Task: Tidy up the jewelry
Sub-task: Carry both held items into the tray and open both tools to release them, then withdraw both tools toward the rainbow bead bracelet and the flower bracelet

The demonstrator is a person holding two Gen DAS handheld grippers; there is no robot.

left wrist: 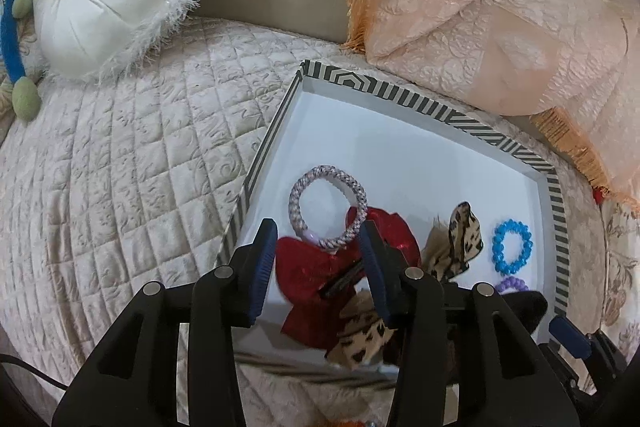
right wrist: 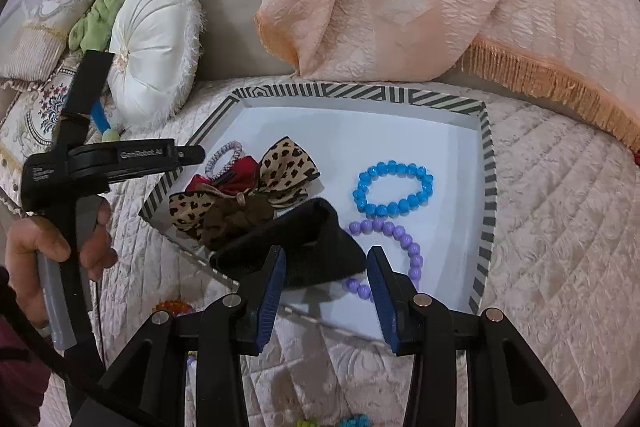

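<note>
Hair accessories and bracelets gathered in a striped-rim tray (right wrist: 489, 163) on a quilted bed (left wrist: 120, 155).

Both grippers are held part open and empty: the left gripper (left wrist: 318, 259) above the red bow (left wrist: 304, 267) and braided hair tie (left wrist: 326, 205), the right gripper (right wrist: 326, 279) over the black pouch (right wrist: 304, 247), which partly hides the purple bead bracelet (right wrist: 404, 239); the blue bead bracelet (right wrist: 394, 187) lies farther off.

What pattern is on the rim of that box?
Dark and cream stripes on the box rim, clearest in the right wrist view.

- White lettering reading "GenRobot.AI" runs along the black arm of the left gripper (right wrist: 192, 155), seen from the right wrist camera.
- Smaller white print sits on its black body (too blurred to read).
</note>
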